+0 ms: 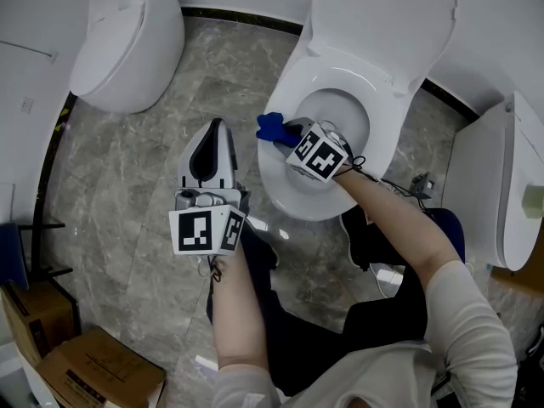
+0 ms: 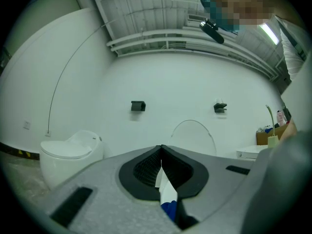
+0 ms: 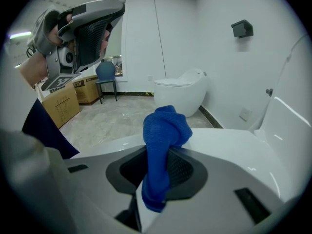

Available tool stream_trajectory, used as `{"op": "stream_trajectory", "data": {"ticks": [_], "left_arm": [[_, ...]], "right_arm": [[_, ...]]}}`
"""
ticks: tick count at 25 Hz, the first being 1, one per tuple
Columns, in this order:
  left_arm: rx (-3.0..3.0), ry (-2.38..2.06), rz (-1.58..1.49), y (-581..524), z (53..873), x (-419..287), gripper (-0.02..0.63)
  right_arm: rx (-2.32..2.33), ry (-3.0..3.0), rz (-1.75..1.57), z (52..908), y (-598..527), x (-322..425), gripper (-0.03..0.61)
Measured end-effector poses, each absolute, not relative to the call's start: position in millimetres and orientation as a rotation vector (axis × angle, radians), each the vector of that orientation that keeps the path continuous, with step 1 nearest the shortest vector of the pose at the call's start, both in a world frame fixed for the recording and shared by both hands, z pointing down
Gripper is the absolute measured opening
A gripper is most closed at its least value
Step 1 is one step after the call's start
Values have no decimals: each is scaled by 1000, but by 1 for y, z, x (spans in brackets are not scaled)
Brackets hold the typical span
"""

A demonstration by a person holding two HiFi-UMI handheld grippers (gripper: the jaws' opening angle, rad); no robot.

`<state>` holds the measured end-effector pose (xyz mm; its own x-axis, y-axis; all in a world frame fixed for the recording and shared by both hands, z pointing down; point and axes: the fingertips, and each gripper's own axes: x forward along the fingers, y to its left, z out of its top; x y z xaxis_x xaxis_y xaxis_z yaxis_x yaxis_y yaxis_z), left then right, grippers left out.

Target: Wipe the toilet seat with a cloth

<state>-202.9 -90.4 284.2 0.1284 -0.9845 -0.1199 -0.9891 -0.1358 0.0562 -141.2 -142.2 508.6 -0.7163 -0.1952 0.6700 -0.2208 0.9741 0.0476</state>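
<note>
Grey marble floor (image 1: 127,185) all round, and the right gripper (image 1: 293,131) pinches the blue cloth (image 1: 271,127) against the toilet seat (image 1: 274,172), left rim; left gripper (image 1: 218,127) pressed together, empty; best press flat, follow the ring.

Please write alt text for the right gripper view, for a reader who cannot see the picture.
The right gripper is shut on a bunched blue cloth over the white toilet seat. Behind stand a second toilet, cardboard boxes and a blue chair.
</note>
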Motion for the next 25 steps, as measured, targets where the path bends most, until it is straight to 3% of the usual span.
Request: {"op": "stream_trajectory", "data": {"ticks": [25], "left_arm": [[-2384,2003,173,-91,289,-193,9]], "right_arm": [[191,-2374,-34,505,-107,-145,89]]}}
